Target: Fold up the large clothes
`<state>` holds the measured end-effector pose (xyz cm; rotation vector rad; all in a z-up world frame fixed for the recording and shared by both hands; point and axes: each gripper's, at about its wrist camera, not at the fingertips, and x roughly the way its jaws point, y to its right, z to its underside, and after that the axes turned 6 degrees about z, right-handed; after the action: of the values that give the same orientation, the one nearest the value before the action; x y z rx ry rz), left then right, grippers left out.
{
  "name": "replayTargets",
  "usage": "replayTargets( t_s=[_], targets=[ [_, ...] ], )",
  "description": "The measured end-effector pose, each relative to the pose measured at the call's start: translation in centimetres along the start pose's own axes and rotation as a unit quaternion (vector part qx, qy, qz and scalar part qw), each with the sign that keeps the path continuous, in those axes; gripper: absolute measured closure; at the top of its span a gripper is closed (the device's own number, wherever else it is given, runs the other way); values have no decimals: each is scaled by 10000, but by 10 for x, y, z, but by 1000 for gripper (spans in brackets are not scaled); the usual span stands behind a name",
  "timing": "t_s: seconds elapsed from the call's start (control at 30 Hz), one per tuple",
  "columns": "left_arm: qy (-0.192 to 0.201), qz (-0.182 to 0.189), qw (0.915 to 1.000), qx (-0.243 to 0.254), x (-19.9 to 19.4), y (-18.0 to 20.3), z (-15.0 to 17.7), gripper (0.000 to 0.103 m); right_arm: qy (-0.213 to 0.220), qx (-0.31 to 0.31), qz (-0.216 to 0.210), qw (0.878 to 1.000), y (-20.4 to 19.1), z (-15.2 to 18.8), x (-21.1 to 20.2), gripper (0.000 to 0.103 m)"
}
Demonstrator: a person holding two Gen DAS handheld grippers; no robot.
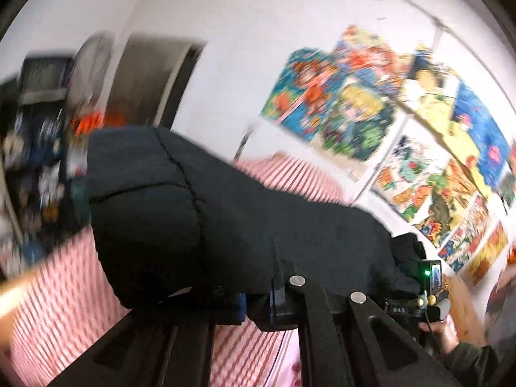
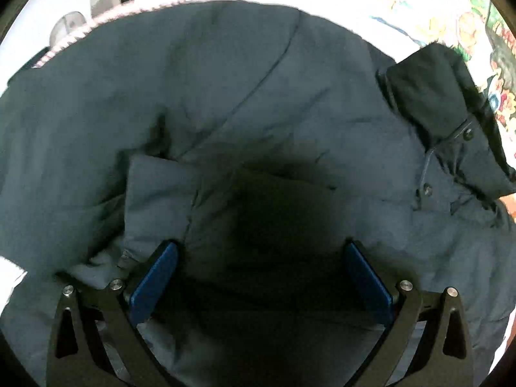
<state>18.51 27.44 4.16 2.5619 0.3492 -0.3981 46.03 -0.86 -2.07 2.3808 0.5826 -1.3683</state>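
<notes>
A large dark padded jacket [image 2: 245, 96] lies on a red-and-white striped bed cover [image 1: 64, 306]. In the left wrist view my left gripper [image 1: 258, 300] is shut on a fold of the jacket [image 1: 193, 213] and holds it lifted above the bed; the view is blurred. In the right wrist view my right gripper [image 2: 261, 277] is open, its blue pads [image 2: 154, 280] spread just above the jacket's middle, touching nothing that I can tell. The jacket's dark collar with snap buttons [image 2: 435, 113] lies at the right.
Colourful comic posters [image 1: 403, 122] cover the white wall behind the bed. A dark doorway [image 1: 151, 77] and cluttered shelves [image 1: 35, 148] stand at the left. The right gripper's body and the hand holding it [image 1: 432, 293] show at the right of the left wrist view.
</notes>
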Motion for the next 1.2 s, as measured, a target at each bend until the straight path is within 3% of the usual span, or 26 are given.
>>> replayTargets(
  t_s=[0.1,0.17,0.3,0.47,0.63,0.77,0.9,0.93,1.0,1.07,1.2],
  targets=[
    [209,177,9979,592,-6,29,-36,94,322,156,-150,9992,16,4,-29,2],
    [347,409,9941,943,-10,59,-60,94,498,304,10,9983,32,7,-45,2],
    [455,920,9851,1380,-18,111,-81,94,615,1275,29,9899,89,12,-69,2],
    [45,1713,9622,2116,-7,195,-80,94,898,2130,146,9728,169,21,-84,2],
    [-142,2363,9297,2822,4,269,-41,94,1048,2794,102,9544,232,34,-83,1],
    [-397,2857,9103,2969,19,320,0,94,1096,3603,-34,9264,273,76,-88,1],
    [-854,3263,8920,3009,48,365,46,94,1143,4064,-104,9065,304,114,-85,1],
    [-974,3390,8838,3074,57,377,63,94,1165,4201,-155,8998,312,123,-84,1],
    [-1087,3543,8715,3213,68,392,86,94,1329,4605,-407,8767,335,151,-85,1],
    [-1298,3701,8536,3427,84,410,118,94,1455,4871,-493,8597,356,173,-85,1],
    [-1842,3775,8332,3596,115,430,164,94,1563,5049,-659,8463,378,195,-80,1]
  ],
)
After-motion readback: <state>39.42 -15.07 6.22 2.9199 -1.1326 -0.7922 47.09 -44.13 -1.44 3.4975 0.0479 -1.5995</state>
